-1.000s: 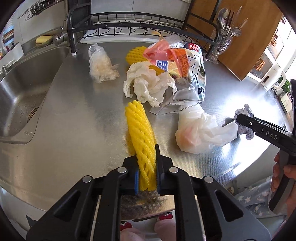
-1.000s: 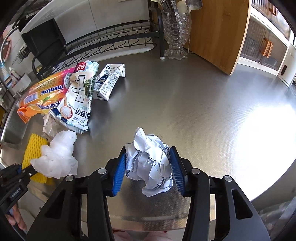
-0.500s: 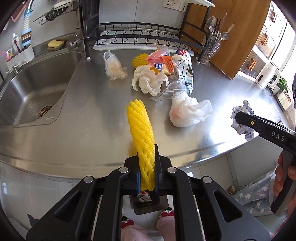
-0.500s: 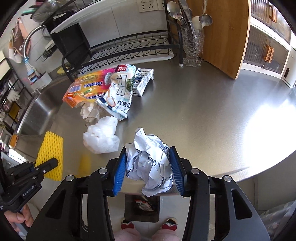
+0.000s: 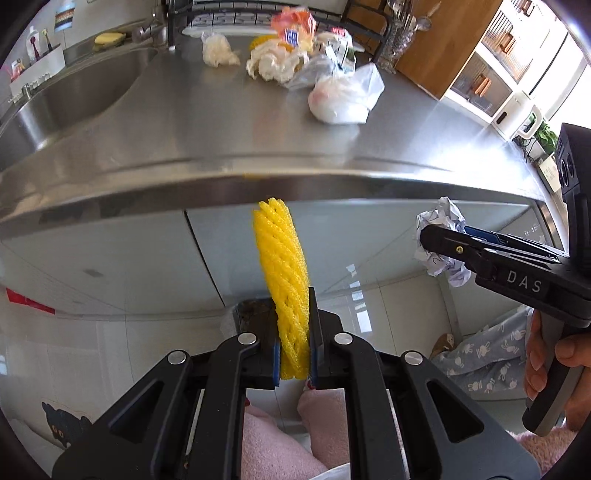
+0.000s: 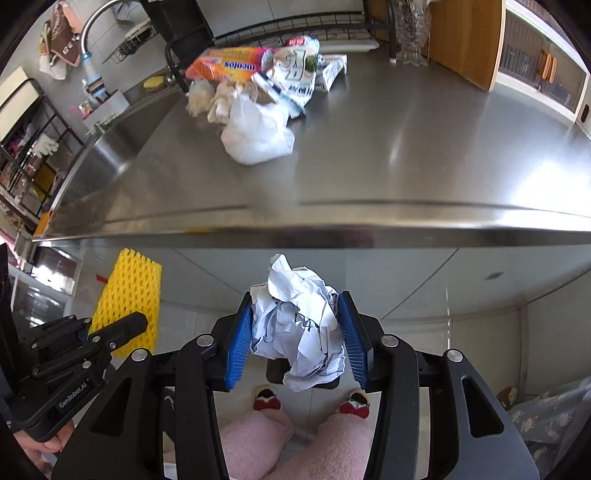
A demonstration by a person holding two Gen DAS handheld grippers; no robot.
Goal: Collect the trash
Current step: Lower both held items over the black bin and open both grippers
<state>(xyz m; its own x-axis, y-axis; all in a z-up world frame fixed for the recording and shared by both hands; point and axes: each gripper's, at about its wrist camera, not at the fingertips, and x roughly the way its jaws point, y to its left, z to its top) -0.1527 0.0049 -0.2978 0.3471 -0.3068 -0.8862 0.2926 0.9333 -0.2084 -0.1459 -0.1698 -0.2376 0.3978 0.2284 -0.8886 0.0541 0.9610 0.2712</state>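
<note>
My left gripper (image 5: 293, 343) is shut on a yellow foam fruit net (image 5: 282, 266), held upright below the counter edge in front of the cabinet; it also shows in the right wrist view (image 6: 127, 295). My right gripper (image 6: 297, 339) is shut on a crumpled white paper ball (image 6: 299, 328), also below the counter edge; it shows in the left wrist view (image 5: 439, 240). A dark bin (image 6: 275, 373) is partly visible on the floor under both grippers. More trash lies on the steel counter: a white plastic bag (image 5: 343, 99), crumpled tissue (image 5: 273, 62) and snack wrappers (image 6: 236, 66).
The steel counter edge (image 5: 295, 181) runs across above both grippers. A sink (image 5: 66, 96) lies at the left, a dish rack (image 5: 258, 14) at the back, a glass utensil holder (image 6: 410, 33) at the back right. My legs in pink trousers and slippers (image 6: 266, 402) stand below.
Both grippers have pulled back off the counter and dropped below its edge, each carrying its piece of trash. The floor and bin now show beneath them.
</note>
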